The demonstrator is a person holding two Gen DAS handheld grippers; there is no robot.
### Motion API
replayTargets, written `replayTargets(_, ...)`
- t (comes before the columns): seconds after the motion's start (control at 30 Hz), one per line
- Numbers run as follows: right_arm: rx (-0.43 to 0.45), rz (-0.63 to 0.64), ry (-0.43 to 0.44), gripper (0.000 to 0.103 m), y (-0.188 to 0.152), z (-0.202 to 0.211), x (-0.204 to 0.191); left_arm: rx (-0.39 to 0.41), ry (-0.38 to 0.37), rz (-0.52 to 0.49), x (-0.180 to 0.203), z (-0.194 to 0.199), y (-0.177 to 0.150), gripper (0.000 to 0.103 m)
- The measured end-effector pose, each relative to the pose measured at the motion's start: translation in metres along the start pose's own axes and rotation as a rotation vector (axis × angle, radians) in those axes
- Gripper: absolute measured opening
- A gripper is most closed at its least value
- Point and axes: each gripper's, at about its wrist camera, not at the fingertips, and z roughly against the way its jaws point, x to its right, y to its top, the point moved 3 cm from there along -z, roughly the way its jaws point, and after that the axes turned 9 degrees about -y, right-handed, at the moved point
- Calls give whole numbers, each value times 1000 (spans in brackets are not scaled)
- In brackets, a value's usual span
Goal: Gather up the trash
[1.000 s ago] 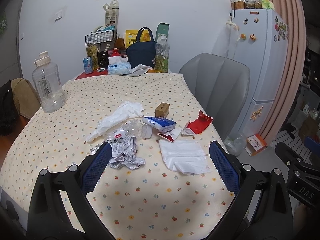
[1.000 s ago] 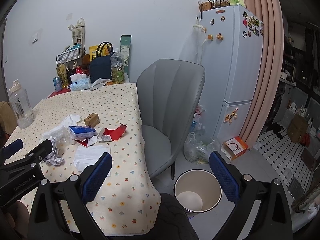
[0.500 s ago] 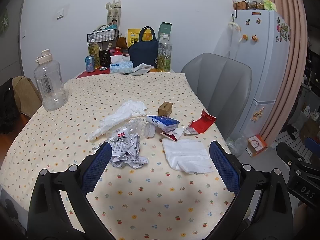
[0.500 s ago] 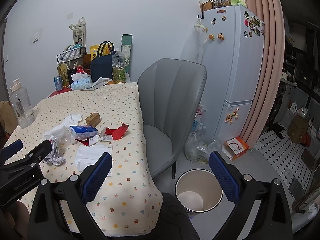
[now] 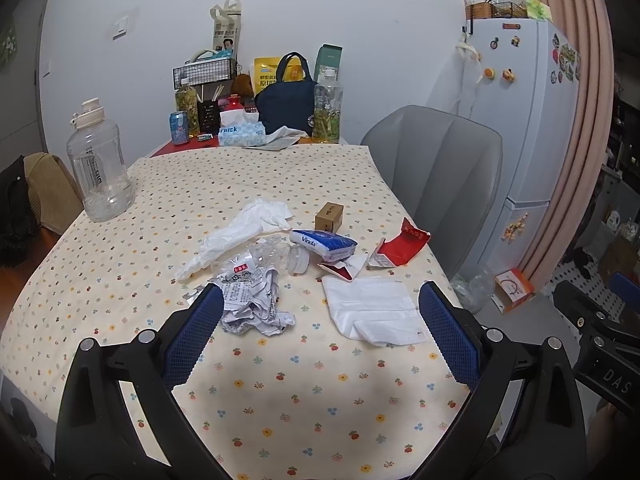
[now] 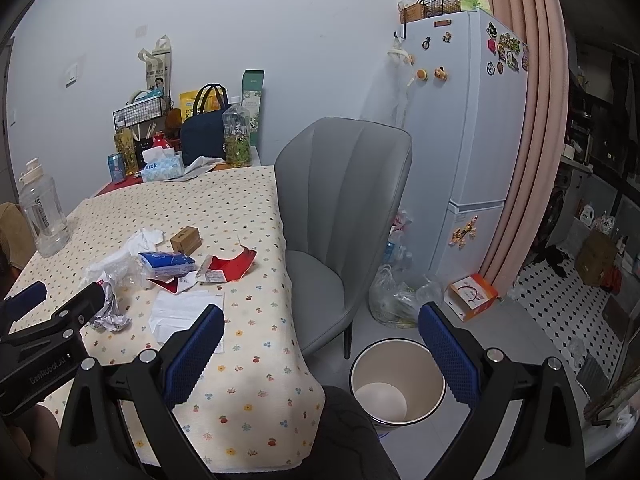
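Fingers on left gripper point(image 5: 320, 336) wide apart, empty; we crept closer over last second, trash grew in view. Crumpled receipt point(image 5: 256, 304) at 11 o'clock, napkin point(image 5: 372, 310) at 1, both on bench point(image 5: 280, 400). Right gripper point(image 6: 320, 348) spread, empty, unmoved; bin point(image 6: 398, 384) below at 1 o'clock. Nothing collected yet.

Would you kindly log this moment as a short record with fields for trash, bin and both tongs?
trash on table: crumpled paper, white napkin, tissue pack, torn red carton, small brown box
bin: white wastebasket on the floor beside the grey chair
left tongs: open, empty, facing the trash
right tongs: open, empty, near the table edge
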Motion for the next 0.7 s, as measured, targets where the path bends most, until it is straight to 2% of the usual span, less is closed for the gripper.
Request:
replayTargets(0.43,-1,4,0,95,-1,0,-1,0,3,14,-2,1,0,97)
replayTargets(0.7,-11,29,7,95,-4,-4,-13,0,16,42,-17,-1,-3,97)
